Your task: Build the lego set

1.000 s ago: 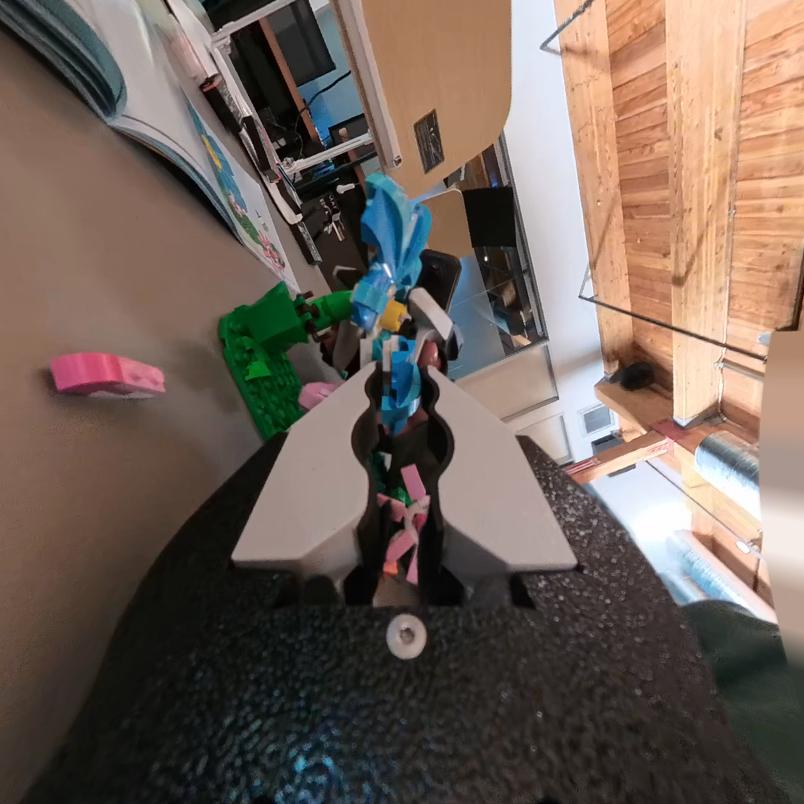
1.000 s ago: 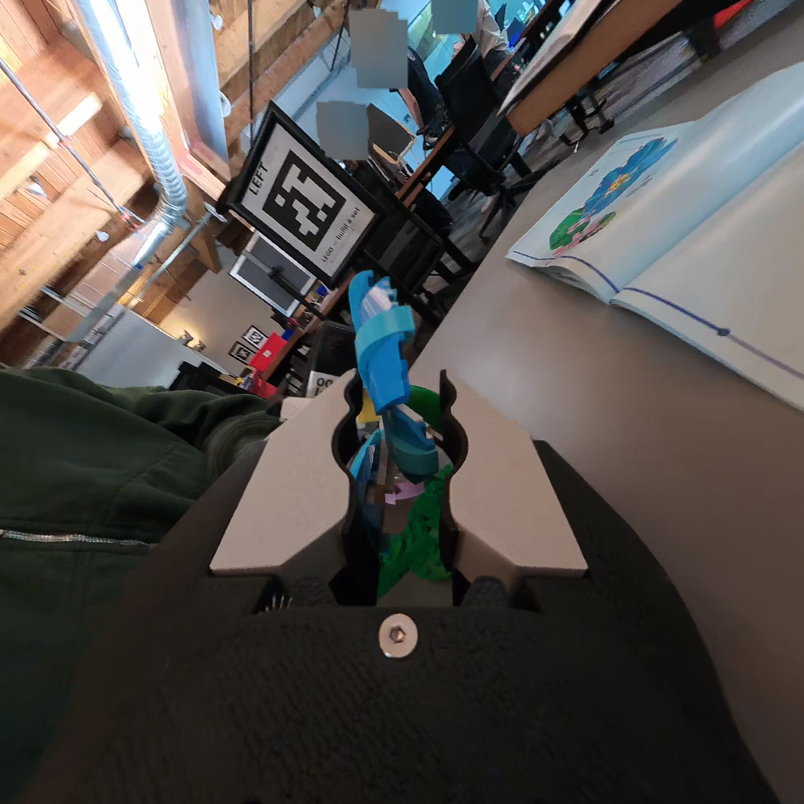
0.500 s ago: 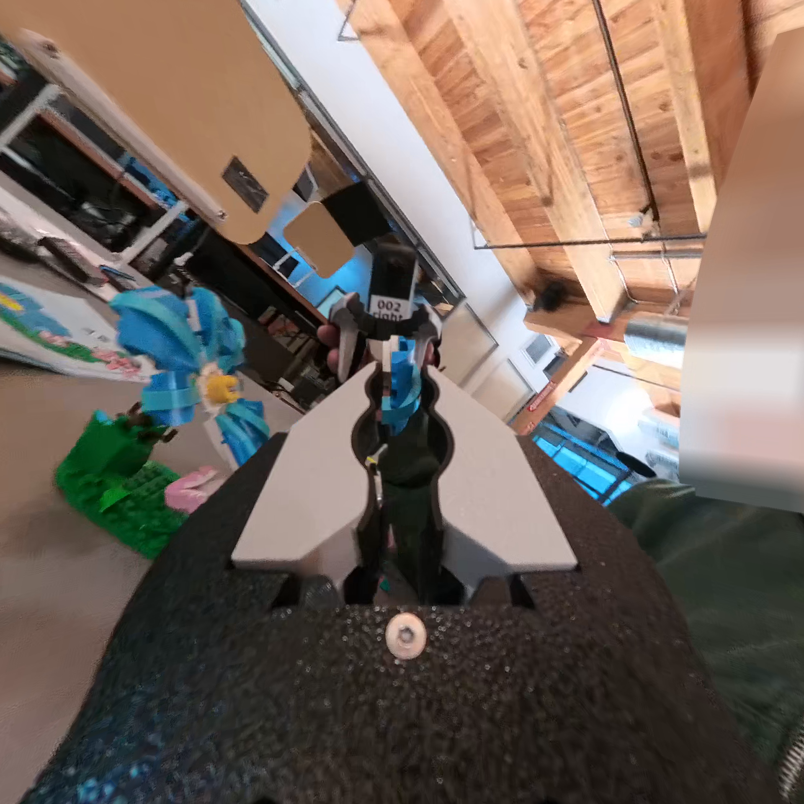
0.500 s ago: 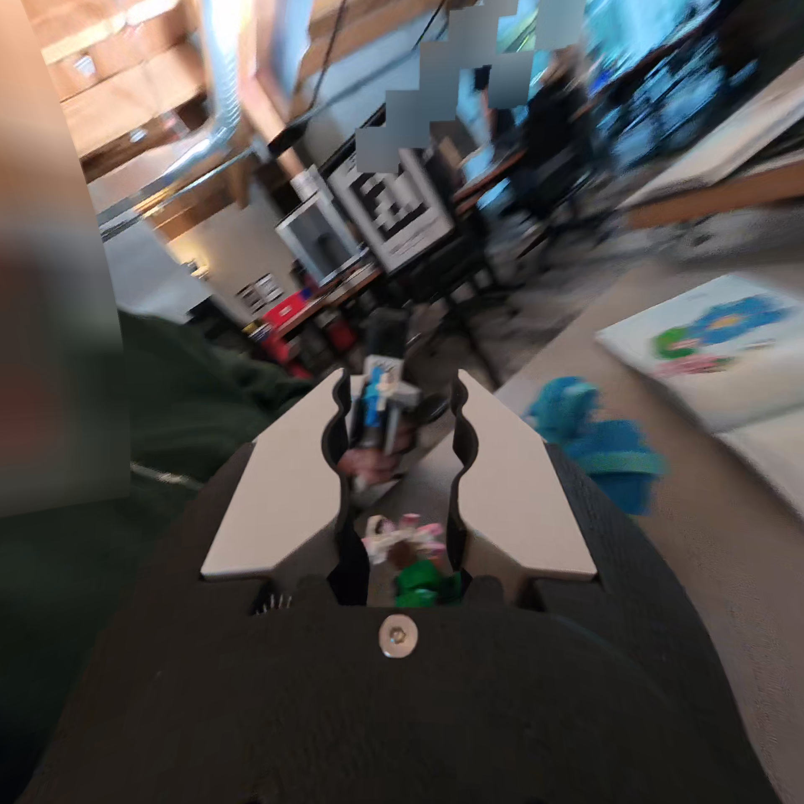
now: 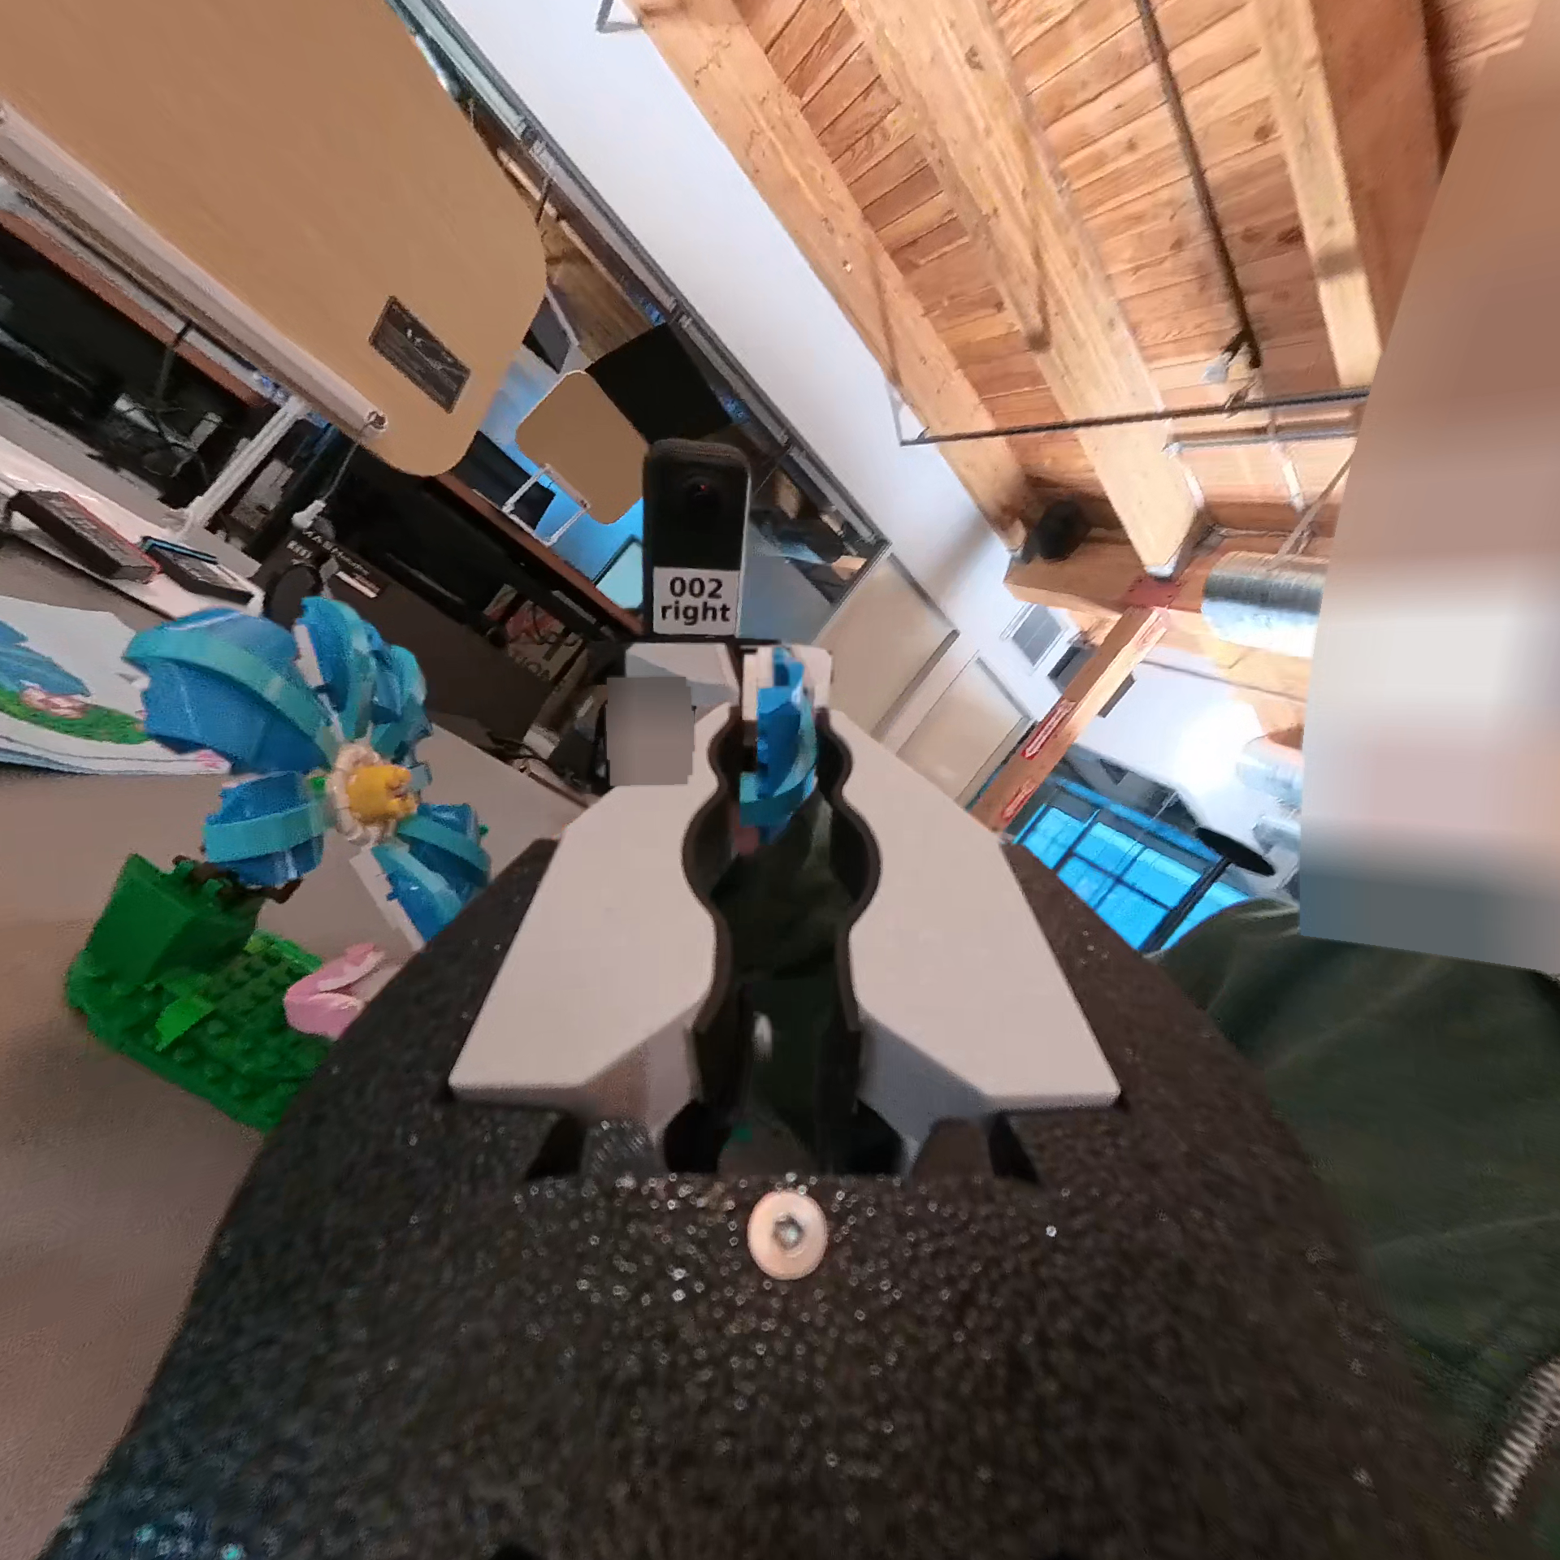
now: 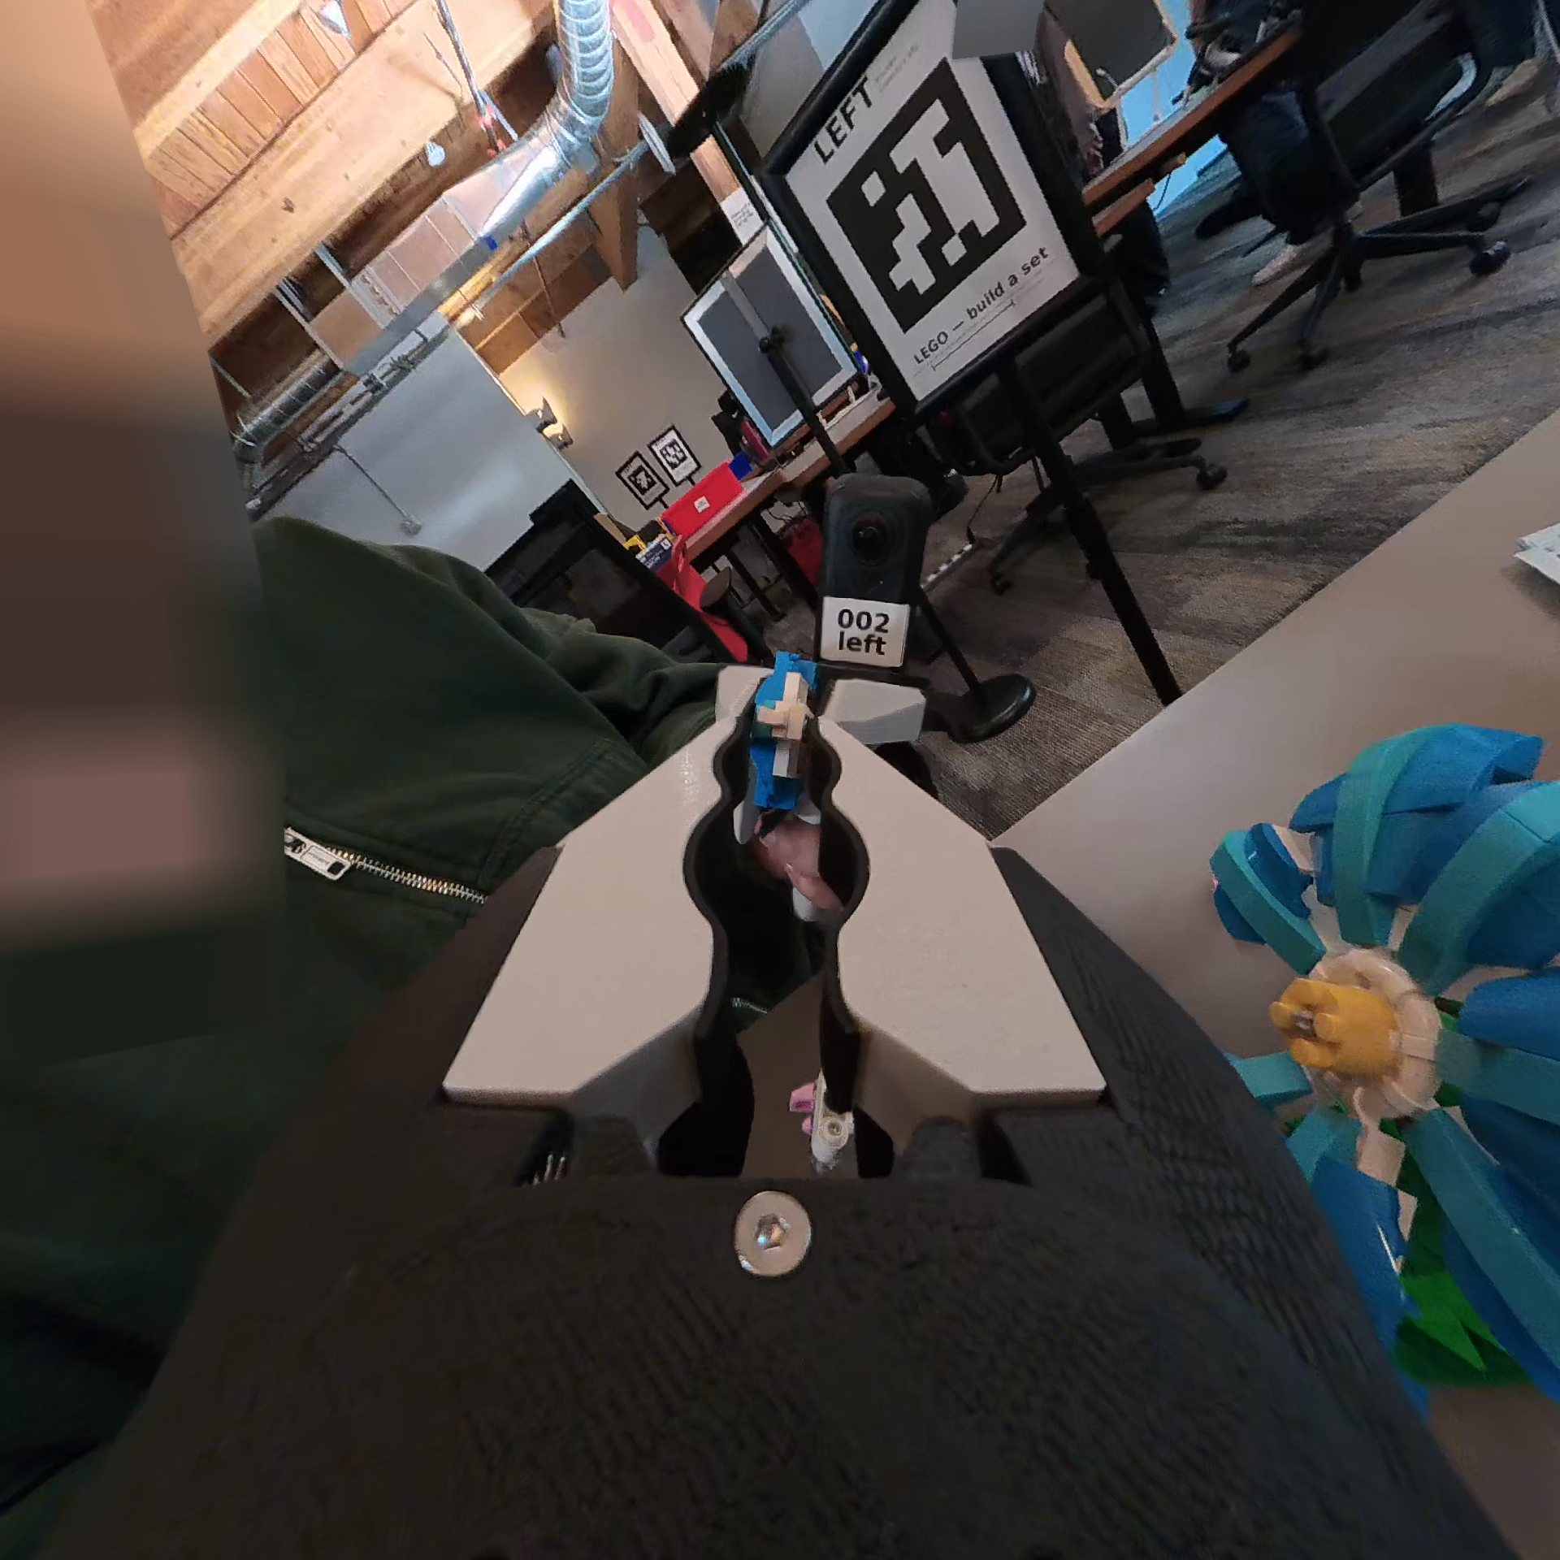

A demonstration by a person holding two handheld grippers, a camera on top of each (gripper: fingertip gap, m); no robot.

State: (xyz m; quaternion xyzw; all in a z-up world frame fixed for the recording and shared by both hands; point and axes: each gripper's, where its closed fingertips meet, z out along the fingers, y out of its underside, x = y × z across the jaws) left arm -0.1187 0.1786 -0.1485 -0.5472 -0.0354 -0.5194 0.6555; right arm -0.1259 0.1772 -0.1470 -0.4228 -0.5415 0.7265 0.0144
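Note:
A small blue petal piece [image 5: 781, 743] is clamped between my left gripper [image 5: 777, 717] fingertips, above the table edge. My right gripper [image 6: 782, 733] faces the left one tip to tip and is shut on the same petal piece [image 6: 781, 726], whose white cross-shaped part shows. The blue flower model [image 5: 295, 743] with a yellow centre stands on its green base [image 5: 194, 1013] on the table, left of my left gripper. It also shows in the right wrist view [image 6: 1418, 912], to the right of my right gripper.
A pink piece [image 5: 329, 996] lies by the green base. The open instruction booklet [image 5: 51, 701] lies behind the flower. The person's green jacket [image 6: 464, 717] fills the near side. A marker sign on a stand [image 6: 928, 194] and office chairs stand beyond the grey table [image 6: 1266, 717]. Both grippers' tips are close together, under 4 cm apart.
Both grippers swung up from the table and turned to face each other. The flower model left the right gripper and now stands on the table. The right gripper closed on the petal piece.

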